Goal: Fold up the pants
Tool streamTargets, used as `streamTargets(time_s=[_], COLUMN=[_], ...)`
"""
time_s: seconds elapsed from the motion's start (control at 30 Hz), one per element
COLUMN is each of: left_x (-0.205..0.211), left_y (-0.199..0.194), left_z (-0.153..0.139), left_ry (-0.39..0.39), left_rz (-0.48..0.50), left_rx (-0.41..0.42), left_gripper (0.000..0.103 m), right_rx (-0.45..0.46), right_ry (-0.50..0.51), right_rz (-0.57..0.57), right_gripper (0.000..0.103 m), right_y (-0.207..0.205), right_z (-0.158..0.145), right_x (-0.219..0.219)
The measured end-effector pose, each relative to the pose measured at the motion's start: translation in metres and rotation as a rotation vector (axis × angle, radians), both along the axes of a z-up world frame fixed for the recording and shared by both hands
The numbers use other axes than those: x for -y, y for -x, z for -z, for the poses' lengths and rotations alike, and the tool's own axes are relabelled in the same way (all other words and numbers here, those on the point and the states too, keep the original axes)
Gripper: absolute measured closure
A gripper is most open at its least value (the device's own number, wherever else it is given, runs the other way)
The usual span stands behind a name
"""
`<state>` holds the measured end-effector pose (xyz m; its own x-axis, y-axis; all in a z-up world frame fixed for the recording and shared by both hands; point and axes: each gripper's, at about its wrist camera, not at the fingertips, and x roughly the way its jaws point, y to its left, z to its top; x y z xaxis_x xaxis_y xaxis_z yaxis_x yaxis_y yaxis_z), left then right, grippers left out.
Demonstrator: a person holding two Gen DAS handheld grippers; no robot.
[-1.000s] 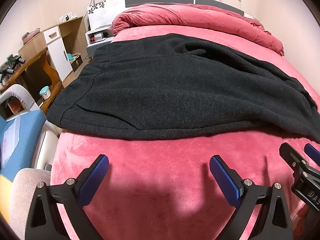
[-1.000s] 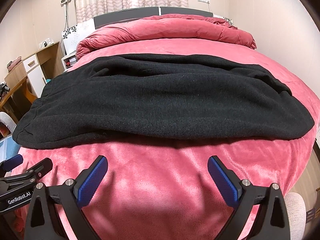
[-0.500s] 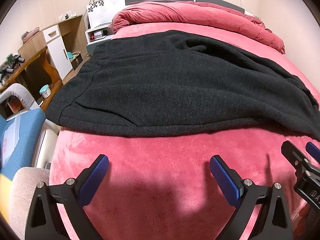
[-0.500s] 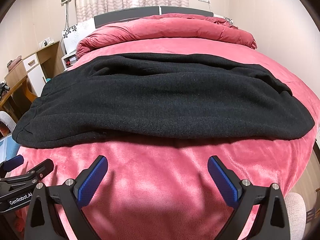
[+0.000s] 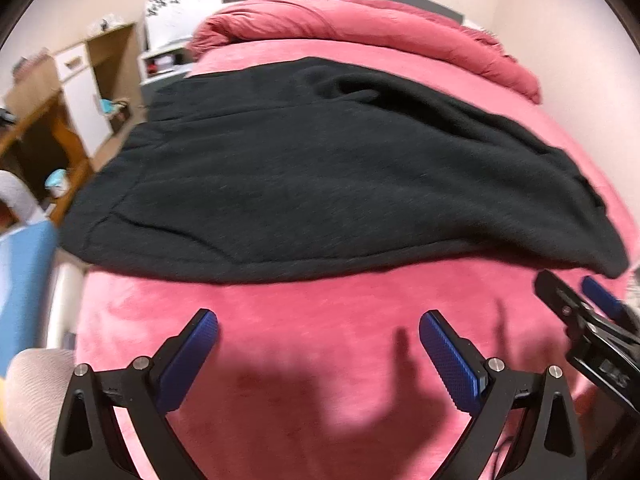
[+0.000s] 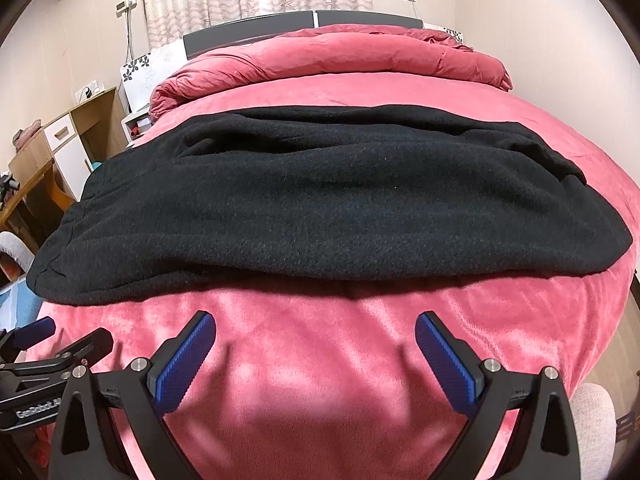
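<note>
Pants [image 6: 320, 208] of dark, near-black knit lie spread sideways across the pink plush blanket [image 6: 328, 360] that covers the bed, folded lengthwise, with the waistband end toward the left edge and the leg ends toward the right. Beyond them a rolled red duvet [image 6: 340, 60] lies against the grey headboard [image 6: 256, 32]. The left gripper [image 5: 318, 334] hovers above bare blanket just short of the pants' near edge, its blue-padded jaws spread wide with nothing between them. The right gripper [image 6: 315, 334] hangs likewise over the blanket beside it, released and empty, apart from the cloth. Each gripper shows at the edge of the other's view. To the left of the bed stands a wooden cabinet [image 6: 76, 128] with a white drawer and an open compartment; what sits inside the compartment is too blurred to tell. A small pale cup [image 5: 58, 184] sits low beside the wooden desk [image 5: 36, 128], its contents not visible.
</note>
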<state>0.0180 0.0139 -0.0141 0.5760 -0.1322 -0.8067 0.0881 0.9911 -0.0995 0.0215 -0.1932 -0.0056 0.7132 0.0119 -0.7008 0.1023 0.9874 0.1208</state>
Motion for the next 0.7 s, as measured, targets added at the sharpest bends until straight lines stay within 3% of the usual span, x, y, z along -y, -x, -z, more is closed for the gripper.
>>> streamTargets(time_s=[0.13, 0.3, 0.57, 0.7], left_x=[0.005, 0.005, -0.006, -0.014], left_y=[-0.01, -0.04, -0.131, -0.182], left_z=[-0.016, -0.041, -0.058, -0.055], left_ry=[-0.008, -0.02, -0.088, -0.084], left_rz=[0.046, 0.087, 0.01, -0.059], left_rx=[0.029, 0.082, 0.105, 0.061], left_gripper=[0.001, 0.001, 0.001, 0.001], right_rx=[0.03, -0.018, 0.007, 0.004], right_ry=[-0.06, -0.097, 0.053, 0.134], right_rz=[0.027, 0.024, 0.118, 0.162], right_gripper=[0.001, 0.001, 0.001, 0.005], right_y=[-0.005, -0.02, -0.055, -0.091], right_z=[-0.005, -0.013, -0.045, -0.061], right_x=[0.018, 0.053, 0.154, 0.213])
